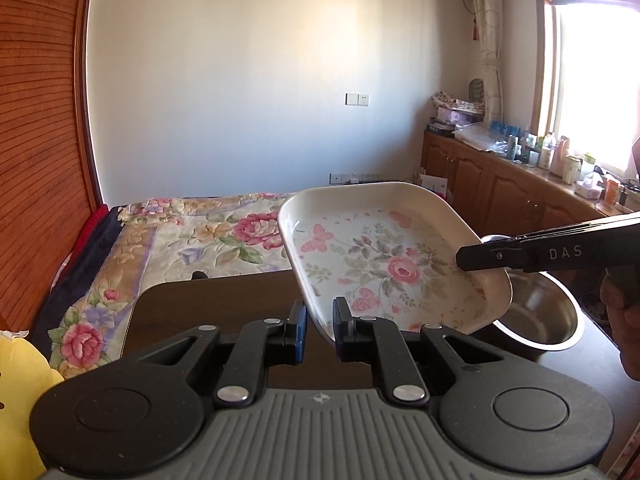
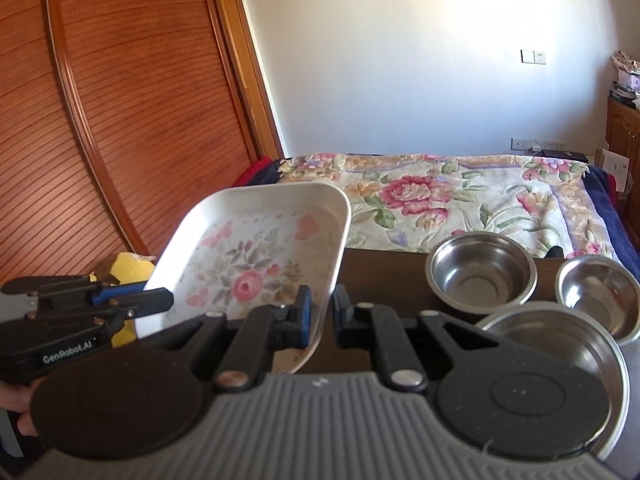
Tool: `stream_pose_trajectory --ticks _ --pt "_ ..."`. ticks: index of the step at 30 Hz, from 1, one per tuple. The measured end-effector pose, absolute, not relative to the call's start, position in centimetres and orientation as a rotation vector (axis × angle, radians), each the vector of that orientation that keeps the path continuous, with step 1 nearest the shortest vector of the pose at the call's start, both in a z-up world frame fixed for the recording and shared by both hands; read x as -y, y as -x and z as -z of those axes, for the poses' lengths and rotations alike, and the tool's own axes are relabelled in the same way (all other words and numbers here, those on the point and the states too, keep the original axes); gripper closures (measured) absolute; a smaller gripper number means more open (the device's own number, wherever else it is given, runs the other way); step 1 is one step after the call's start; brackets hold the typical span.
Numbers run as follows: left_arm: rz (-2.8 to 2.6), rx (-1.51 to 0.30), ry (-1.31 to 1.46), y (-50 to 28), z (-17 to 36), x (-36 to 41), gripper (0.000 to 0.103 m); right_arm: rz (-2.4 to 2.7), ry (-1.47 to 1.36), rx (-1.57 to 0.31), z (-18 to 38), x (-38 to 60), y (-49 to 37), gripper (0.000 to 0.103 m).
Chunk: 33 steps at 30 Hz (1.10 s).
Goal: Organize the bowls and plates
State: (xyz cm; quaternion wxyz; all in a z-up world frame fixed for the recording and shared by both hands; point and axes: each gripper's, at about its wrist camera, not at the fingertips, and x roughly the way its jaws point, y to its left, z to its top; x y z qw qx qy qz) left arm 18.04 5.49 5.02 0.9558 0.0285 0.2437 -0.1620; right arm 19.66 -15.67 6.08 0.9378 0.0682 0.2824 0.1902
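Steel bowls, three in number, sit close together on the dark tabletop (image 2: 384, 272): one at the back (image 2: 480, 276), a smaller one (image 2: 596, 296) to its right, and a wide one (image 2: 560, 360) nearest me. Floral tray (image 2: 256, 268) is off the tabletop, tilted, carried between both grippers. My left gripper (image 1: 320, 324) has its jaws astride the tray's near rim; whether the pads actually bear on the rim, I cannot tell. My right gripper (image 2: 320, 316) straddles the opposite rim with a visible gap on one side, so its hold looks loose or not yet made.

Risks, as I judge them:
- Tray slips, if either side is not truly clamped; the glossy rim offers little purchase.
- Tray twists, if the two grippers move out of step.
- Low corner of the tray hangs just above the wide bowl in the left wrist view; lowering it there would knock the bowl.
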Motion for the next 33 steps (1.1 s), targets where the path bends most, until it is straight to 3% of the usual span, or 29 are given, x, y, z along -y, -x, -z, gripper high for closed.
stream_pose_trajectory --ticks 33 --pt "0.369 -0.541 0.041 -9.1 1.5 -6.0 0.088 -0.429 -0.255 -0.478 1.3 17.6 -10.2 0.09"
